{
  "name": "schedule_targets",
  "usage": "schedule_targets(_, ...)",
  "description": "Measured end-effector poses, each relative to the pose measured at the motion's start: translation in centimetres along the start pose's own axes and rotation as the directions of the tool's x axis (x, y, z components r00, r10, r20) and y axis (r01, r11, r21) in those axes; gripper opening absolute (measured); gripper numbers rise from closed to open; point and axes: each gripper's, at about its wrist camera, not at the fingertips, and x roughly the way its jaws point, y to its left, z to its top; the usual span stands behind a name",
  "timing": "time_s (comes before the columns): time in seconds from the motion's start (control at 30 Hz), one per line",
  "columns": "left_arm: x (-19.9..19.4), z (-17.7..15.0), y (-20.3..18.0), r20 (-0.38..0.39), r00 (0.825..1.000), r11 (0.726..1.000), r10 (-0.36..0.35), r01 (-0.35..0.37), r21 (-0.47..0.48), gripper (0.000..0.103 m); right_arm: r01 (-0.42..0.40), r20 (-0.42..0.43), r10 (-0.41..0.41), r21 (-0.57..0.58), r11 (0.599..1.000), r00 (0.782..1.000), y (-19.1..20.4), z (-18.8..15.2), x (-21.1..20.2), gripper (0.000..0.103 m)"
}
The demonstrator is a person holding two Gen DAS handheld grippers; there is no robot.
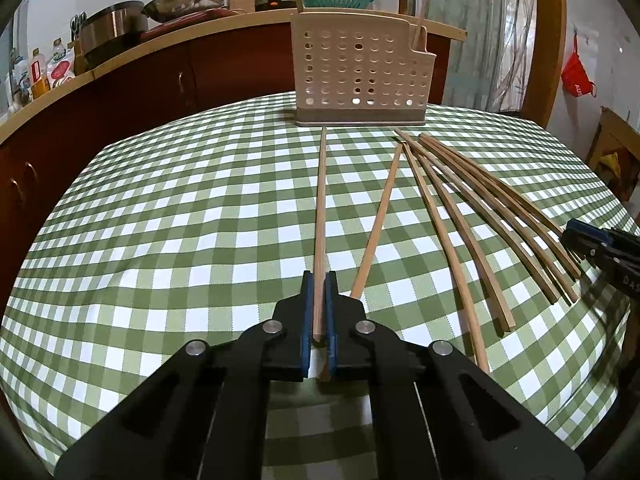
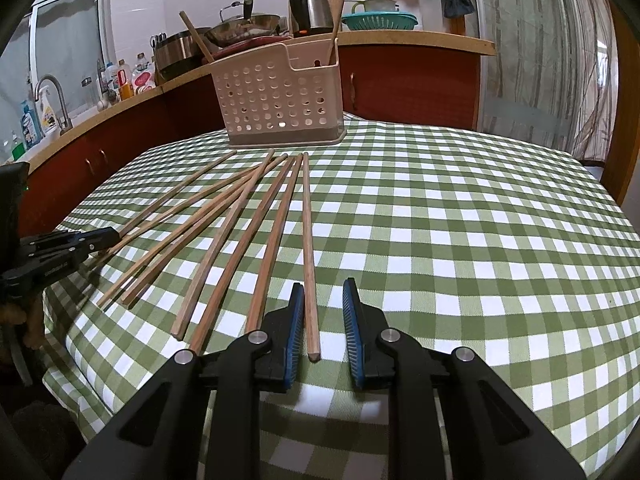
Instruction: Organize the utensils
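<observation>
Tablecloth (image 1: 160, 220) is green and white gingham. Chopsticks (image 2: 308, 240) are plain light brown wood, some a bit redder. The holder (image 1: 360, 72) is beige with round holes and a darker tan base. Both grippers are black with blue pads (image 2: 354, 332). Cabinets (image 2: 412, 80) behind are dark red, colander (image 2: 380, 20) teal.

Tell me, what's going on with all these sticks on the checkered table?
A person holding a gripper in each hand is sorting chopsticks into the perforated holder. The left gripper has its fingers closed on one chopstick. The right gripper is open around the end of another chopstick. Several more lie fanned on the tablecloth, and two already stand in the holder.
</observation>
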Motion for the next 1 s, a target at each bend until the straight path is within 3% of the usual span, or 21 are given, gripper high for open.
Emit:
schedule_targets(0.2, -0.1, 0.0, 0.2, 0.003, 1.000, 1.000, 0.004, -0.004, 0.001, 0.006, -0.022, 0.013, 0.021, 0.038, 0.999, 1.000, -0.7, -0.3, -0.2, 0.008)
schedule_targets(0.53, -2.1, 0.5, 0.4, 0.064, 0.997, 0.999, 0.031, -0.030, -0.028, 0.006, 0.028, 0.103, -0.028, 0.004, 1.000, 0.994, 0.1, 0.7, -2.6, 0.007)
schedule_targets(1.0, -7.3, 3.3, 0.7, 0.221, 0.971, 0.995, 0.089, -0.076, -0.070, 0.006, 0.056, 0.241, -0.049, -0.024, 0.998, 0.969, 0.9, 4.1, -7.0, 0.007)
